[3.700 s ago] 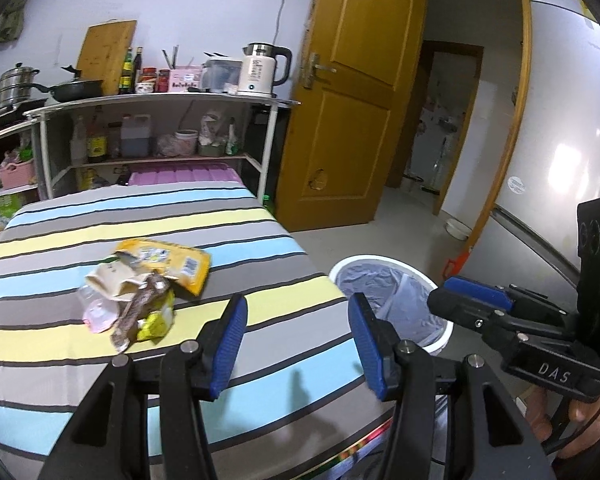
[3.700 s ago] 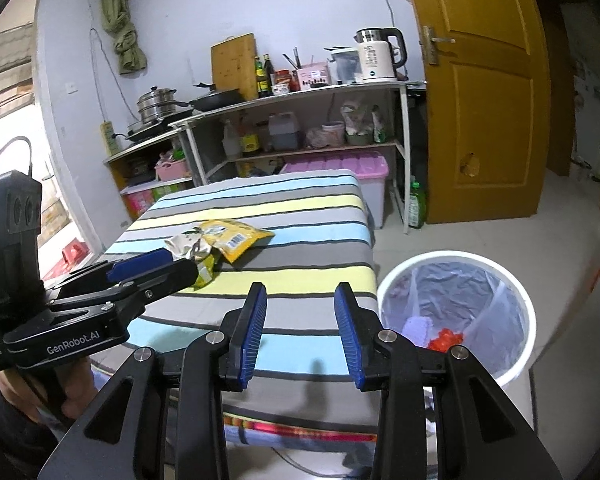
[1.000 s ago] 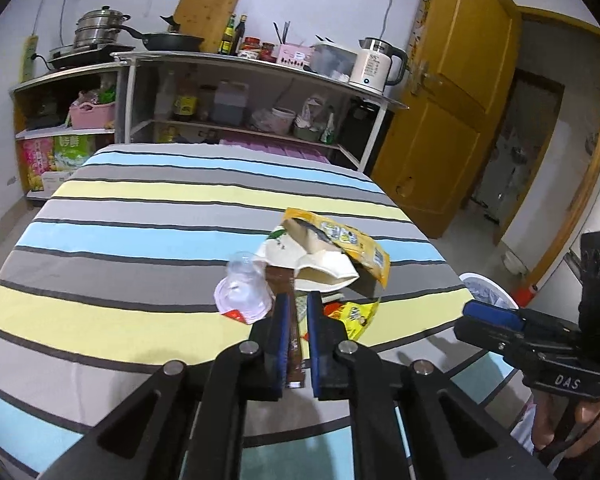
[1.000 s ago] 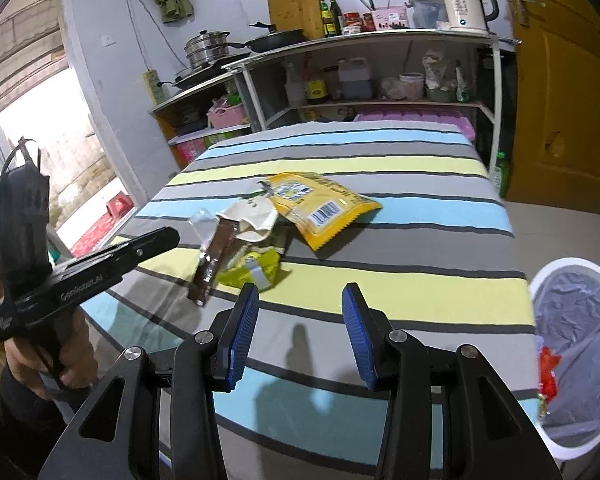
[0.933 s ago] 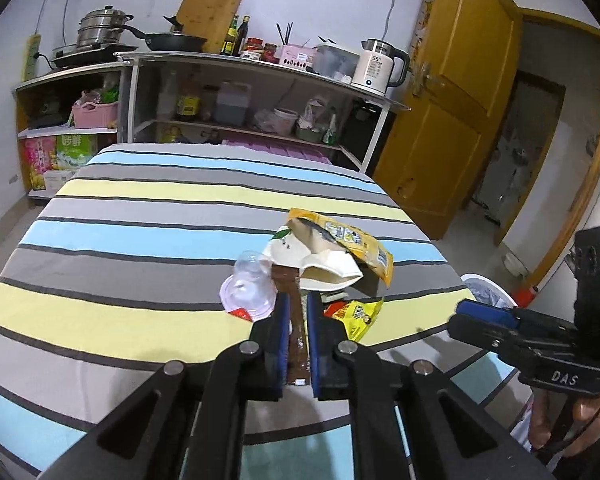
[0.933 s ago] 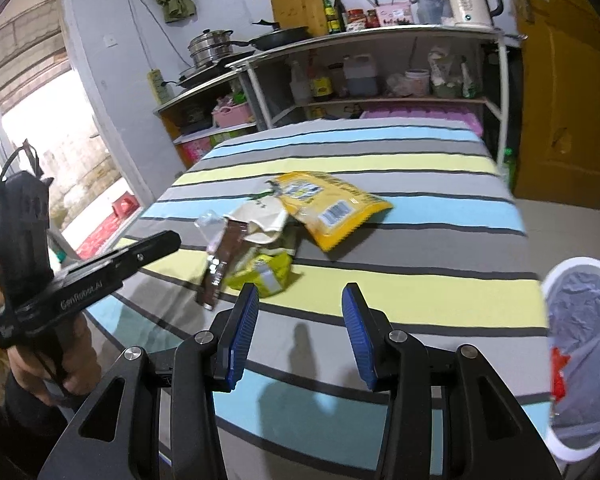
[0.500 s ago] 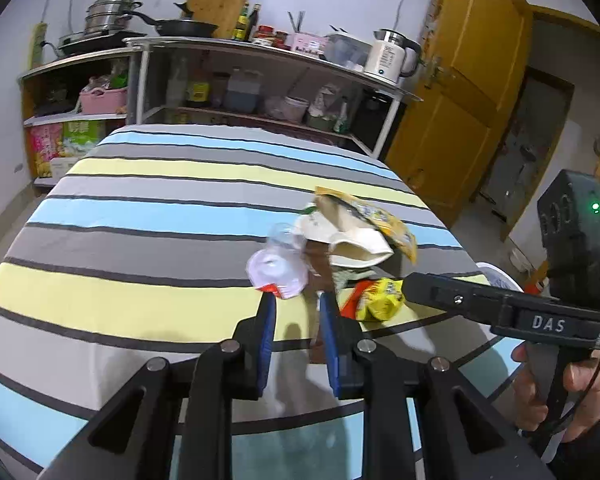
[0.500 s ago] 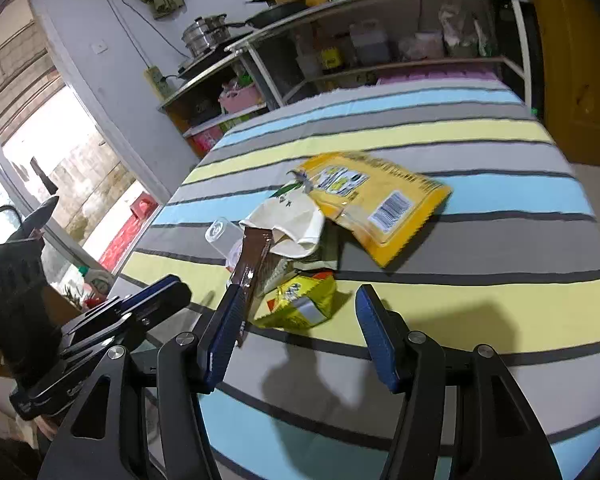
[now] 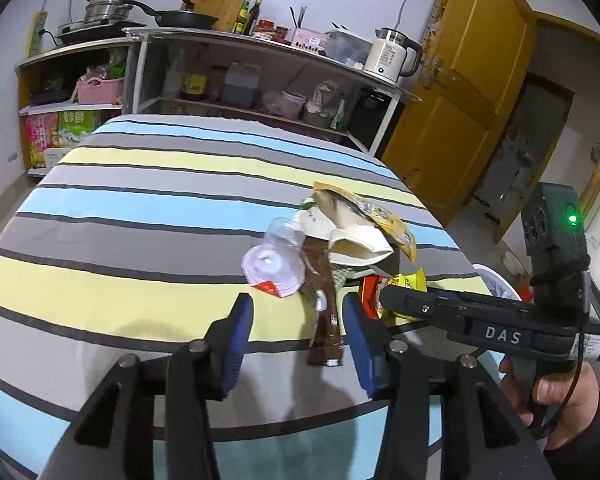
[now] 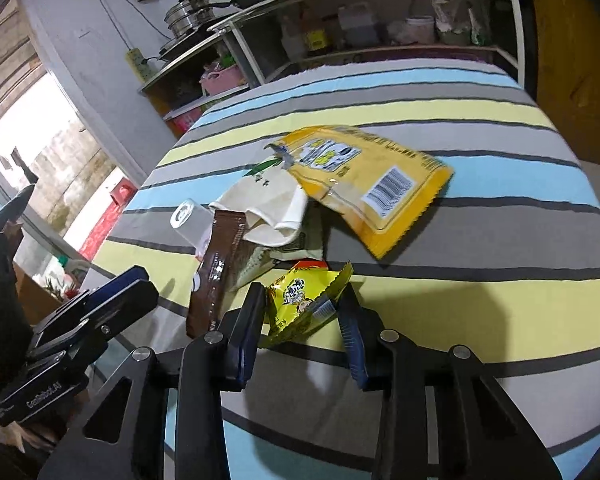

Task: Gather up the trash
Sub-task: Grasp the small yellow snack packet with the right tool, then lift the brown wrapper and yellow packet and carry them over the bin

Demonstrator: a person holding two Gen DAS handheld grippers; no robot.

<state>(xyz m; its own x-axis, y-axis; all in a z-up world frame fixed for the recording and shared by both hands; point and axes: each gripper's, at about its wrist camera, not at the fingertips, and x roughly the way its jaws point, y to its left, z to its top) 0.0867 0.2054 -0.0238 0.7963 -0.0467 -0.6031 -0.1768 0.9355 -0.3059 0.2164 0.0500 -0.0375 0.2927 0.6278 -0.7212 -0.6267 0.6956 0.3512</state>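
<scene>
A pile of trash lies on the striped table [image 9: 140,208]: a brown wrapper [image 9: 325,320] [image 10: 216,268], a clear plastic cup [image 9: 278,258] [image 10: 190,222], a white pouch [image 9: 356,240] [image 10: 268,204], a big yellow bag [image 10: 364,176] and a small yellow snack packet [image 10: 304,304] [image 9: 406,282]. My left gripper [image 9: 296,332] is open, its fingers either side of the brown wrapper's near end. My right gripper [image 10: 302,320] is open around the small yellow packet.
A white bin [image 9: 494,282] stands on the floor right of the table, mostly hidden behind the right gripper. Shelves [image 9: 260,80] with pots, bottles and a kettle stand behind the table. A yellow door [image 9: 472,92] is at the right.
My left gripper has opened and let go of the brown wrapper, which now lies on the table. My right gripper has moved in low around the small yellow packet.
</scene>
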